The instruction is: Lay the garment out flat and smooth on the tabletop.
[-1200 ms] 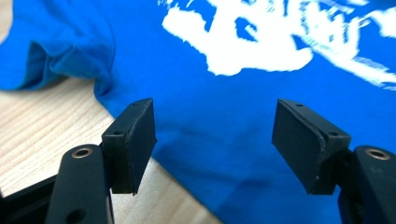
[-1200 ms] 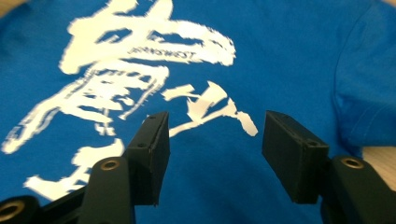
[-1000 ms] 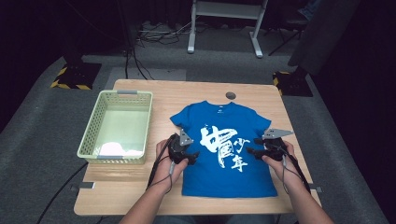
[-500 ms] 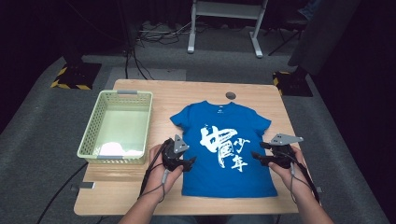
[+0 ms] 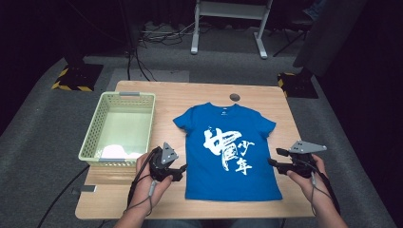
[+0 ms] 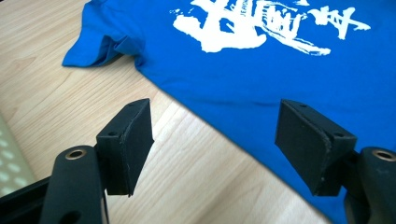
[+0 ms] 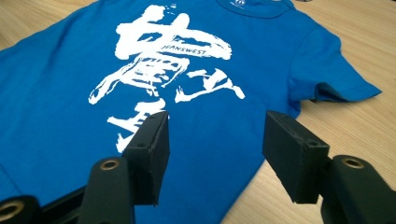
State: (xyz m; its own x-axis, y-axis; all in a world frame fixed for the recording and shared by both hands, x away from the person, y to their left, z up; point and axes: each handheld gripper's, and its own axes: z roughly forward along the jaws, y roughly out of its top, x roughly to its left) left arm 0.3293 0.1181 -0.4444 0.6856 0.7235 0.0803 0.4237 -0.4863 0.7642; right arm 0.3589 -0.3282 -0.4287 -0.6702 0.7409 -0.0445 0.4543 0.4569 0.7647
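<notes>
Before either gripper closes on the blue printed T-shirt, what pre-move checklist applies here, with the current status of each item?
1. Left gripper open: ok.
2. Right gripper open: ok.
3. Blue printed T-shirt spread flat on the wooden table: ok.
4. Fabric between either gripper's jaws: not ok; both sit off the side edges.
5. Pale green plastic basket apart from the shirt: ok.
6. Small dark round object beyond the collar, identity: cannot tell.

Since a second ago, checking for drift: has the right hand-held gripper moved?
Yes. The right hand-held gripper has slid outward, from over the blue printed T-shirt to the bare wooden table beside its right edge.
</notes>
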